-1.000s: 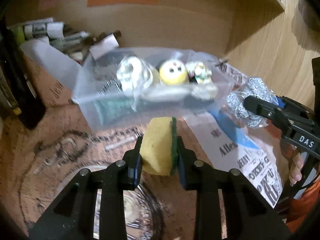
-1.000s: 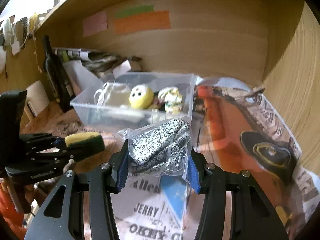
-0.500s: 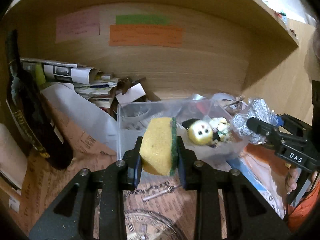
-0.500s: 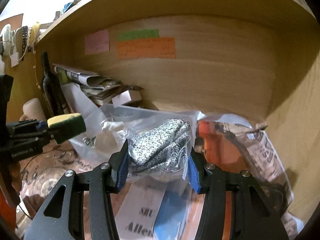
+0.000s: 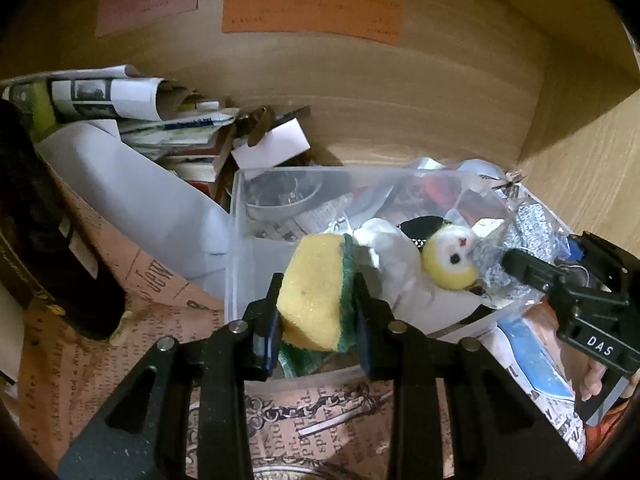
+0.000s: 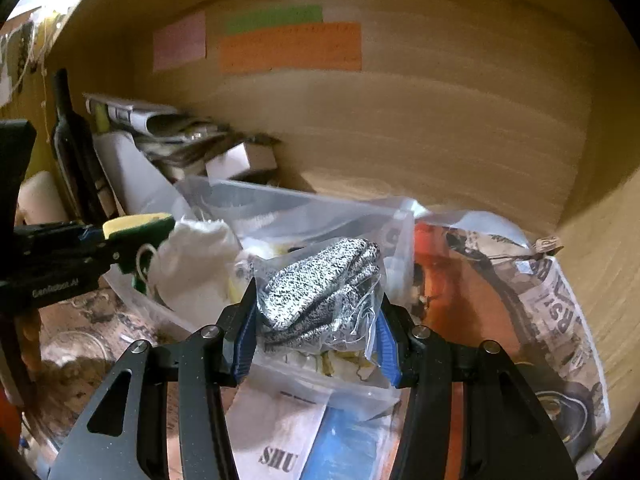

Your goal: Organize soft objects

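Writing on the orange note [image 5: 312, 10] is too blurred to read. The bottle [image 5: 48, 248] is cut off at the left edge. The sponge [image 5: 316, 292] hides the bin's [image 5: 240, 240] near wall. The bag [image 6: 320, 292] conceals bin contents behind it.

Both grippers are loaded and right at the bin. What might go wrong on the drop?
1. The sponge sits at the clear bin's near wall and may fall outside.
2. The bagged gloves hang over the white cloth and yellow toy; they could slide off the pile.
3. The two grippers are close and may collide.
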{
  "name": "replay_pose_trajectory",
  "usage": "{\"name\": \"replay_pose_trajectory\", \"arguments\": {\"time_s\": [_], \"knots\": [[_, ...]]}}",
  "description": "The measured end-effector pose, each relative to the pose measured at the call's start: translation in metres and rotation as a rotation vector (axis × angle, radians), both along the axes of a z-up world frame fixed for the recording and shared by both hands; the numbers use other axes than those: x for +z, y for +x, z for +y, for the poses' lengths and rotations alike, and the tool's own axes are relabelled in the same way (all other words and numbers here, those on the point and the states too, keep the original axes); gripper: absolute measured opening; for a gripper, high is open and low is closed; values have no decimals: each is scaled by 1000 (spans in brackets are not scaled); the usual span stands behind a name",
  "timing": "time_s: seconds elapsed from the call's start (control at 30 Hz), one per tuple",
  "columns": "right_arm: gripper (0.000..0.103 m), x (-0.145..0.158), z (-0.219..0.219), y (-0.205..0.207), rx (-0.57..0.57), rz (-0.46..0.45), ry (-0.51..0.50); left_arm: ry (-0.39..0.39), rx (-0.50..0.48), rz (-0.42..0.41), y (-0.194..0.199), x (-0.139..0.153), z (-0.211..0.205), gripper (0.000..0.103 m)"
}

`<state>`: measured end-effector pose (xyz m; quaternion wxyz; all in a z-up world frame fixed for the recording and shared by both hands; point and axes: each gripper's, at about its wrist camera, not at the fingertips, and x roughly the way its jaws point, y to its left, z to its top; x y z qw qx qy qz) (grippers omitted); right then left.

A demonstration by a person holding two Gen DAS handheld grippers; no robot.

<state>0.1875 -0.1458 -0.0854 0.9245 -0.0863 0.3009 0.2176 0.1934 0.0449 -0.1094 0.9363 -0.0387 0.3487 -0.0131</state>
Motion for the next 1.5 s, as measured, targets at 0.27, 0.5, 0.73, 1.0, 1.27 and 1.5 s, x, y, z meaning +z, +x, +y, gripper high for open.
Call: {"name": "replay_pose_trajectory", "arguments": {"time_s": [0.27, 0.5, 0.73, 1.0, 1.27, 1.5], "knots": [[56, -5, 5, 2, 0, -5, -41, 25, -14, 2, -3, -2, -5, 54], [85, 4, 4, -6, -23, -56, -51, 62, -2, -74, -22, 14, -9, 72], [85, 24, -2, -20, -34, -104, -18, 63, 0, -182, -53, 47, -12, 78], [94, 64, -13, -59, -22, -217, 80, 82, -1, -353, -103, 86, -25, 89], [103, 91, -22, -101, -19, -333, 146, 121, -4, -461, -144, 106, -44, 101], [103, 97, -27, -123, -19, -363, 173, 90, -23, -479, -164, 111, -54, 102]]}}
